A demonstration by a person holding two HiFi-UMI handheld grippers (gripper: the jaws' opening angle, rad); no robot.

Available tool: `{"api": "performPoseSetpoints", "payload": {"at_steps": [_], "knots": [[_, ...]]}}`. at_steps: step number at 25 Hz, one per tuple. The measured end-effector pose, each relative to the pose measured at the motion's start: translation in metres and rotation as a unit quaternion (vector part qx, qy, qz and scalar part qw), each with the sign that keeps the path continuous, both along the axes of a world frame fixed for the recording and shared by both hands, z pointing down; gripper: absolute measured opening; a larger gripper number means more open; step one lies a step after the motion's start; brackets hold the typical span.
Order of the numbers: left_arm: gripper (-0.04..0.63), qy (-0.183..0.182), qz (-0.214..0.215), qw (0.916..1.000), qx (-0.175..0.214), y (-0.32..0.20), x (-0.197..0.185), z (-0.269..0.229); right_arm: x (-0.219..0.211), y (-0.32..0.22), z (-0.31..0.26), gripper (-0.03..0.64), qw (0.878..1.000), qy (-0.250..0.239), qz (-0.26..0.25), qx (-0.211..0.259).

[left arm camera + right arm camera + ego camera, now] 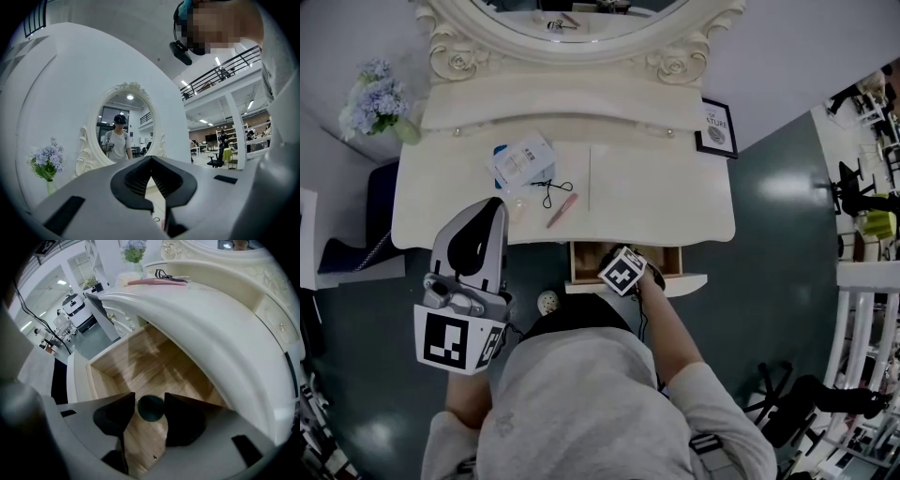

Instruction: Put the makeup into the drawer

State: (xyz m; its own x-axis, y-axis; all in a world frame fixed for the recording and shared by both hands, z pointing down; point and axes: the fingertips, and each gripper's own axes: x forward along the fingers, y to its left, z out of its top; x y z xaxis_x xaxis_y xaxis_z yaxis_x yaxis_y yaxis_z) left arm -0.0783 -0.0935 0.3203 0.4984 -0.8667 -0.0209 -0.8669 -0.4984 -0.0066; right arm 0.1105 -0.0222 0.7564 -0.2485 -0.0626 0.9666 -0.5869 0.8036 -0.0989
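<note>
The wooden drawer (583, 262) under the white vanity table (675, 202) stands pulled out. My right gripper (623, 268) points steeply down into it. Its jaws (149, 400) are open, and a small dark round makeup item (150, 409) lies on the drawer floor (154, 364) between them, clear of both pads. On the tabletop lie a pink pencil (562, 210), a black eyelash curler (548, 192) and a white-and-blue packet (522, 161). My left gripper (478, 234) hovers level at the table's front left, shut and empty (150, 161).
An oval mirror (562, 28) rises behind the table. Pale blue flowers (377, 101) stand at the back left, a framed picture (717, 127) at the back right. The table's curved front edge (197, 319) overhangs the drawer. A dark stool (352, 248) sits at the left.
</note>
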Motion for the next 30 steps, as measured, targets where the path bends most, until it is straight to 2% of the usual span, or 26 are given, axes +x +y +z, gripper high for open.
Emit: {"api": "performPoseSetpoints", "payload": {"at_steps": [7,8,10,17,21,30], "knots": [[0.012,0.000,0.005,1.0000,0.004,0.000,0.003,-0.003,0.000,-0.007,-0.012,0.192,0.999,-0.024,0.025,0.011],[0.012,0.001,0.005,1.0000,0.004,0.000,0.004,-0.003,0.001,-0.008,-0.015,0.159,0.999,-0.028,0.030,0.016],[0.012,0.001,0.006,1.0000,0.005,0.000,0.004,-0.004,0.001,-0.013,-0.025,0.041,0.998,-0.041,0.037,0.035],[0.012,0.002,0.010,0.9999,0.009,0.000,0.006,-0.006,-0.006,-0.030,-0.061,0.021,0.985,-0.126,0.077,0.087],[0.012,0.002,0.011,0.9999,0.011,-0.001,0.009,-0.007,-0.008,-0.038,-0.091,0.021,0.971,-0.175,0.114,0.120],[0.012,0.002,0.016,0.9998,0.014,-0.002,0.011,-0.007,-0.022,-0.063,-0.184,0.021,0.921,-0.277,0.157,0.226]]}}
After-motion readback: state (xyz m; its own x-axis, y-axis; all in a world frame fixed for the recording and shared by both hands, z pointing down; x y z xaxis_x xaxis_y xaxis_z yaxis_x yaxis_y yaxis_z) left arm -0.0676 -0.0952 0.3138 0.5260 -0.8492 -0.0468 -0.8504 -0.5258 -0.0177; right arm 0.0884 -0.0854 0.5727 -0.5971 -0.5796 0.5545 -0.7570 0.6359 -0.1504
